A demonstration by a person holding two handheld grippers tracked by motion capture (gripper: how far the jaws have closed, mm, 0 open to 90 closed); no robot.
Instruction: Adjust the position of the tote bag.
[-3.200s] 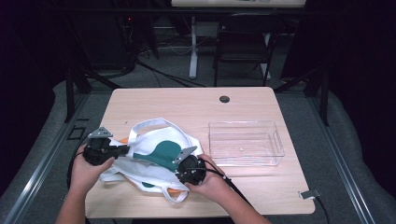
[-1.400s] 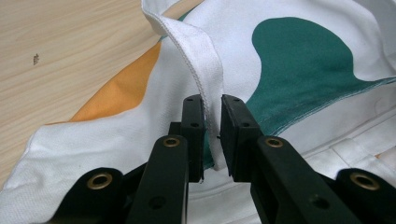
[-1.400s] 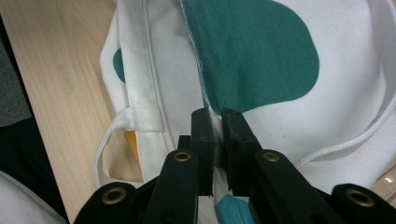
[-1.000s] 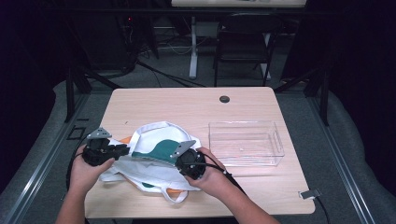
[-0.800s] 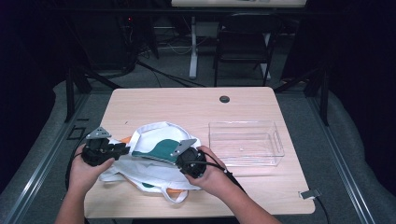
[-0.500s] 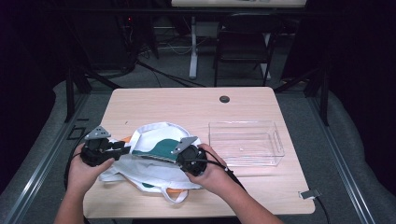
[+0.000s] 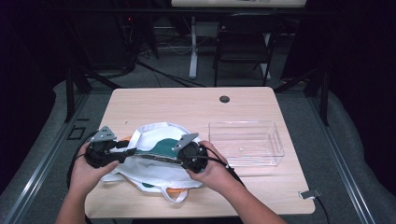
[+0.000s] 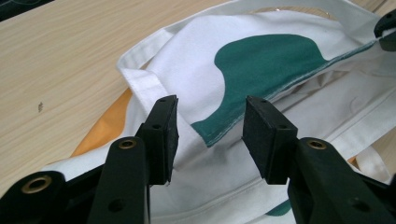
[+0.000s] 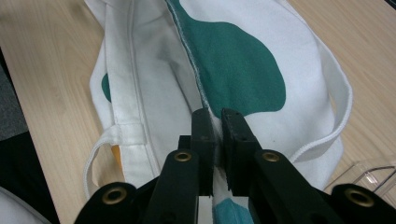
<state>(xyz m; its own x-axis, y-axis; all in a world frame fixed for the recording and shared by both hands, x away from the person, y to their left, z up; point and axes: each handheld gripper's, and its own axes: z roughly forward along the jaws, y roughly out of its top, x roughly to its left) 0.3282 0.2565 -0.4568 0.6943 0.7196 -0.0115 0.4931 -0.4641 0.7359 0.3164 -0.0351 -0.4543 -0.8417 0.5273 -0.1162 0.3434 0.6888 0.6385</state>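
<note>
Left claw (image 8: 210, 135) has just been opening, bag hem (image 8: 243, 116) loose between its jaws; right claw (image 9: 215, 128) pinches hem.

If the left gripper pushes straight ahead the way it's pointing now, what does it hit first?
Most likely the tote bag: the left gripper, jaws just opened and pressing on nothing, faces the bag's green-edged rim, though depth is hard to judge.

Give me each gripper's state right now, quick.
Left gripper: open, jaws have just been opening; the tote bag edge lies between them, unpressed.
Right gripper: closed on the tote bag's top edge.
</note>
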